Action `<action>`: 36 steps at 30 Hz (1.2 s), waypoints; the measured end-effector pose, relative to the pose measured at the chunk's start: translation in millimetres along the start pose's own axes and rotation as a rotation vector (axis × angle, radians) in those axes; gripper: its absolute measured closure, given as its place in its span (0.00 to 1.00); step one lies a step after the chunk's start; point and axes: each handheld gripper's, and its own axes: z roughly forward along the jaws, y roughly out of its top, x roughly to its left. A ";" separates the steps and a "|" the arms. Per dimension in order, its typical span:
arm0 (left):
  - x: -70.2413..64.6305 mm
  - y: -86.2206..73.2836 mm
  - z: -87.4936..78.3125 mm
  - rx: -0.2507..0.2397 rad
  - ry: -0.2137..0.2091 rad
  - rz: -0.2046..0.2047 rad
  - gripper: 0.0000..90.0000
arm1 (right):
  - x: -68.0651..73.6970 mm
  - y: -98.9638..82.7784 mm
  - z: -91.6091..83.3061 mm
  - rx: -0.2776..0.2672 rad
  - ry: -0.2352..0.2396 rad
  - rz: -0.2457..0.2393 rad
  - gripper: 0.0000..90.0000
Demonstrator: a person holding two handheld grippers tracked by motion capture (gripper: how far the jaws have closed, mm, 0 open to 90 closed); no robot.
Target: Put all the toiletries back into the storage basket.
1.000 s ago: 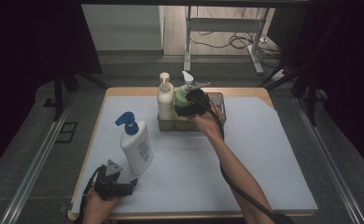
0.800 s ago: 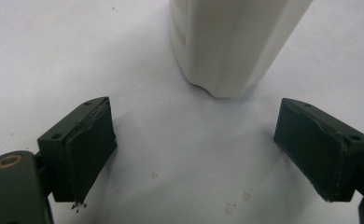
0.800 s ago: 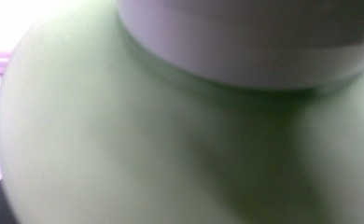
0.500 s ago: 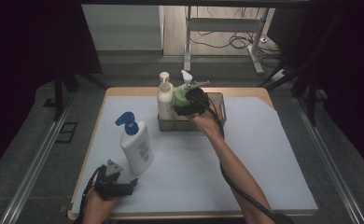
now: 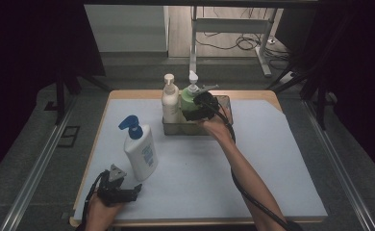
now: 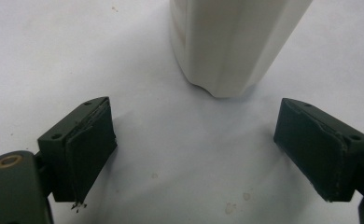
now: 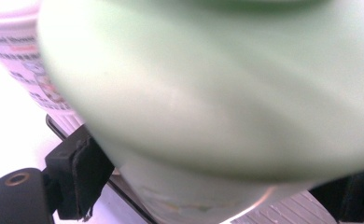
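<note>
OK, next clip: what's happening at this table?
A person works with two handheld grippers. The right gripper is closed around a green pump bottle standing in a metal tray at the far side of the table, next to a cream pump bottle. The left gripper rests open at the near edge, just short of a white lotion bottle with a blue pump that stands on the table.

No visible change: hands, bottles, tray hold position.

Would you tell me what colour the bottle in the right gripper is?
Pale green bottle, clearest in the right gripper view.
</note>
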 end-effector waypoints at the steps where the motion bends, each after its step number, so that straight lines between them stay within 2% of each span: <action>1: 0.0 0.0 0.0 0.000 0.000 0.000 0.13 | -0.9 -1.1 -2.0 -0.002 0.005 0.003 0.12; 8: -0.1 0.0 0.1 -0.001 0.000 0.000 0.13 | -4.6 -8.6 -23.9 -0.034 0.017 0.006 0.17; 12: -0.1 0.0 0.1 -0.002 -0.001 -0.001 0.13 | -9.8 -15.7 -36.6 -0.040 0.020 0.009 0.25; 15: -0.2 -0.1 0.1 -0.002 -0.001 -0.001 0.13 | -15.3 -22.3 -45.6 -0.038 0.018 0.017 0.35; 20: -0.2 -0.1 0.0 -0.001 0.000 -0.001 0.13 | -30.0 -29.2 -53.4 -0.033 -0.006 0.050 0.61; 24: -0.1 0.0 0.0 -0.001 0.000 -0.001 0.13 | -41.0 -30.3 -47.2 -0.035 -0.049 0.100 0.77; 25: -0.1 -0.1 0.1 -0.001 0.000 0.000 0.13 | -43.4 -30.1 -39.8 -0.030 -0.060 0.113 0.84; 26: 0.0 -0.1 0.1 -0.001 0.000 0.000 0.13 | -43.4 -30.1 -39.8 -0.030 -0.060 0.113 0.84; 30: 0.0 -0.1 0.0 0.000 0.000 0.000 0.13 | -42.8 -28.9 -21.8 -0.003 -0.089 0.111 0.93; 33: 0.0 0.0 0.0 0.000 0.000 0.000 0.13 | -41.8 -28.5 -7.9 0.022 -0.111 0.108 0.95; 36: 0.0 0.0 0.0 0.000 0.000 0.000 0.13 | -41.4 -29.2 2.0 0.040 -0.108 0.113 0.96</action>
